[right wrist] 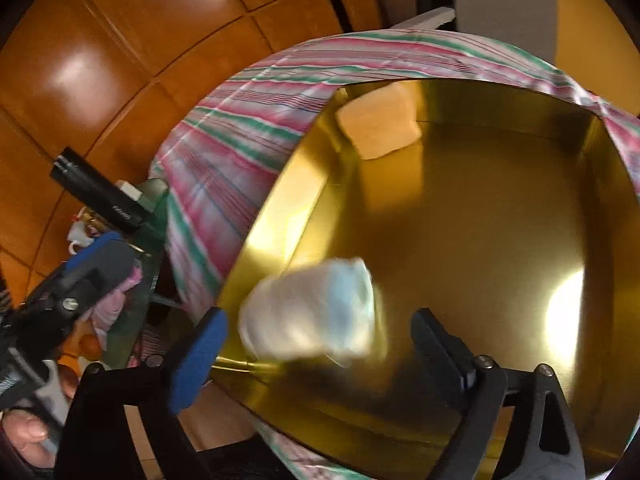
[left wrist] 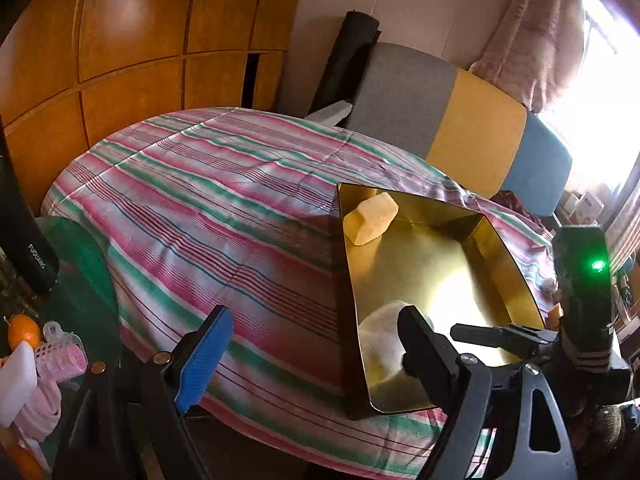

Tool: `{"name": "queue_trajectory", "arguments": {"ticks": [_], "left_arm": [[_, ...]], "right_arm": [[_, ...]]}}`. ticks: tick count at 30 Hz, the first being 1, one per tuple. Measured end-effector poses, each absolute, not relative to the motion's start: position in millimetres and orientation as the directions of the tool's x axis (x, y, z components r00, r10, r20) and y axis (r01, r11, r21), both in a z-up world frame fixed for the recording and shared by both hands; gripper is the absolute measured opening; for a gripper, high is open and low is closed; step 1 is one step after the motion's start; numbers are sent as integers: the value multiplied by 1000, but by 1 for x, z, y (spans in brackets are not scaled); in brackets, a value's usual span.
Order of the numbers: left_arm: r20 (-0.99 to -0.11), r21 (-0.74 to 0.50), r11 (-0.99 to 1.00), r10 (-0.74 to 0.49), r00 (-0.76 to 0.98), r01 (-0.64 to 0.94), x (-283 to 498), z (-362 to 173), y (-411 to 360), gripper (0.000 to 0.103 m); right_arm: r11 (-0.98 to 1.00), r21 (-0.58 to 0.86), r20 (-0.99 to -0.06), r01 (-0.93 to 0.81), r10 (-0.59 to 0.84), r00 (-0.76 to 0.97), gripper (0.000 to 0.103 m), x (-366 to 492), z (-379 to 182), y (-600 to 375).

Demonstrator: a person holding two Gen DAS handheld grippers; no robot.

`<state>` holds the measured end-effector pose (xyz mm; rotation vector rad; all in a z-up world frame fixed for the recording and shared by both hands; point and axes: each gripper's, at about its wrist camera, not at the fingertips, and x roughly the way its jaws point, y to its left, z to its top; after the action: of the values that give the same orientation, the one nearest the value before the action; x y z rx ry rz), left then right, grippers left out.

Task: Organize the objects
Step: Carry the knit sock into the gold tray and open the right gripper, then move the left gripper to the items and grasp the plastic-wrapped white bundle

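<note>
Right wrist view: the right gripper [right wrist: 316, 356], jaws apart, hovers over a white rolled cloth [right wrist: 312, 312] in the shiny gold rectangular tray [right wrist: 500, 220]; a yellow sponge block [right wrist: 378, 124] sits in its far corner. The left gripper [left wrist: 316, 354] is spread too, above the striped tablecloth [left wrist: 200, 200].

Gold tray [left wrist: 500, 248] on striped cloth [left wrist: 224, 208], yellow sponge [left wrist: 371, 218] inside, open left tongs [left wrist: 316, 344] near.

Glossy orange-brown wooden cabinet panels [left wrist: 132, 48] along the back, a pale wall [left wrist: 420, 4] to their right. Striped pink, green and white cloth [left wrist: 208, 200] over a table. Grey, yellow and blue padded piece [left wrist: 460, 120] behind, possibly a headboard. Pinkish curtain [left wrist: 536, 40] beside a bright, overexposed window [left wrist: 608, 92].
</note>
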<state>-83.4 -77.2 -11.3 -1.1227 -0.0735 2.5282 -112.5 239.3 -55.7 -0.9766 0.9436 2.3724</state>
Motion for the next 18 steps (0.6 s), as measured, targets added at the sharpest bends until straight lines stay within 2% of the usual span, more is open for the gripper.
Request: {"name": "queue_trajectory", "arguments": {"ticks": [3,5,11,15,18], "left_arm": [[-708,-204,-924,367,-604,-323,-82,-12,-75,86],[-712,-207,-921,374,-594,-330,-82,-13,-71,86],[-709,-210,-912,391,-587,-353,-77,-8,-61,86],[-705,-190,-900,403,-584,-391,-70,-5,-49,86],[-699,-166,-889,411,-585,-426,-63,-2,-37,86]], "right_arm": [[-668,442,-715,-598,140,-685,97,-100,-51,239],[-659,433,-707,-615,175,-685,103,-87,-46,239],[-625,342,-707,-702,321,-631,103,-54,-31,234],[-577,225,-701,-785,464,-542,103,-32,-20,230],[-538,104,-642,-837,606,-470,103,-12,-3,220]]}}
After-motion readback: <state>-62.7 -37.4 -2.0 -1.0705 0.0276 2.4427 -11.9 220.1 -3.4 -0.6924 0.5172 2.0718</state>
